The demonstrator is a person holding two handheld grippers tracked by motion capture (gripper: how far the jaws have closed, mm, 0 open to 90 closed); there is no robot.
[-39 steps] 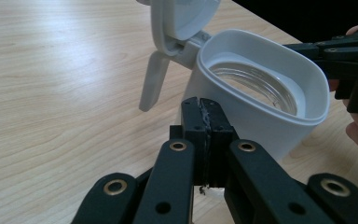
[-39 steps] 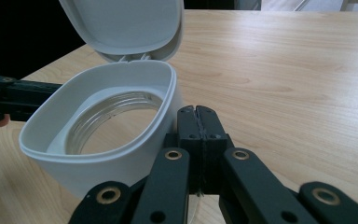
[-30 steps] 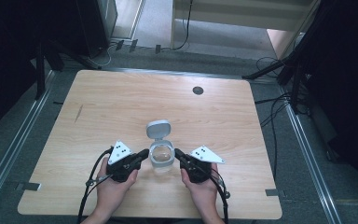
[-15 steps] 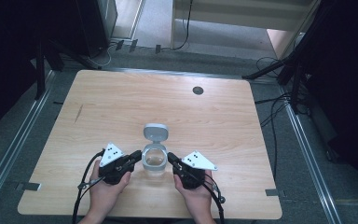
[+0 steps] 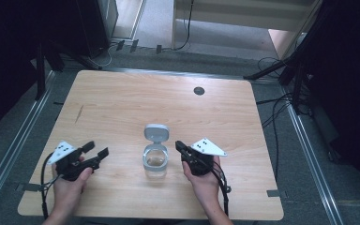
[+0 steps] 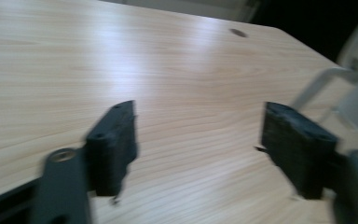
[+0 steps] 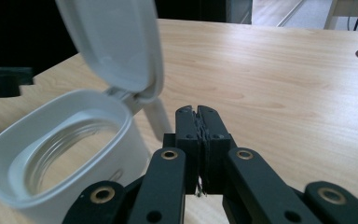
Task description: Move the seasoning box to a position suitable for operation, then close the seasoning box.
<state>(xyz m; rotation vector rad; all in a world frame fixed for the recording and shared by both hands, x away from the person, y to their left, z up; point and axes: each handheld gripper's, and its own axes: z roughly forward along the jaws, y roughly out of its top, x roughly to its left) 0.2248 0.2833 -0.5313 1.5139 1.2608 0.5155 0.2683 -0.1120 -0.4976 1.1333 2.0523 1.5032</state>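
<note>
High view looks down on a pale wooden table (image 5: 122, 103) with a smooth top and soft rounded corners. One clear jar (image 5: 155, 161) stands on it, toward the person's side. The jar is round and see-through, with a white ring at its mouth. Its white lid (image 5: 156, 132) is flipped up and hangs on a hinge at the far side of the jar.

There are two grippers, one in each hand. The left gripper (image 5: 97, 151) is to the left of the jar, well apart from it. Its two black jaws stand wide apart with nothing between them. The right gripper (image 5: 180, 146) is just beside the jar on the right. Its two black jaws are pressed flat together and hold nothing.

One small dark round hole (image 5: 198, 90) sits in the table far behind the jar.

Left gripper view is blurry, and the jar at its right edge is cut off and hard to make out. Right gripper view cuts off the top of the lid.
</note>
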